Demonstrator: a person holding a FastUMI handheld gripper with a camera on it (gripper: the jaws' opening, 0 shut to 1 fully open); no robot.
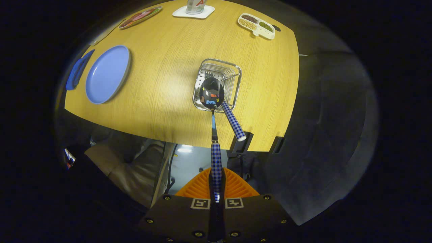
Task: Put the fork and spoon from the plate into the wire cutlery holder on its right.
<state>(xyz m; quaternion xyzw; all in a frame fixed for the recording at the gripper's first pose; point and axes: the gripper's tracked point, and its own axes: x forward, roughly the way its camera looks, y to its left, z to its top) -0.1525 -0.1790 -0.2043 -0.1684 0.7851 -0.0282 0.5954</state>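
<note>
My gripper [216, 184] is shut on the checked handle of the spoon [213, 111], which points straight ahead of the fingers. The spoon's shiny bowl hangs over the open top of the wire cutlery holder [233, 72] on the wooden table. The fork [233, 121] stands in the holder, its tines down inside and its checked handle leaning out toward me, just right of the spoon. The blue plate [108, 74] lies bare on the table, well to the left of the holder.
A blue object [77, 71] lies left of the plate. At the table's far side are a patterned dish [140, 17], a glass on a white coaster [194, 11] and a divided tray of beans [256, 25]. A person's sleeve [128, 165] is below the near table edge.
</note>
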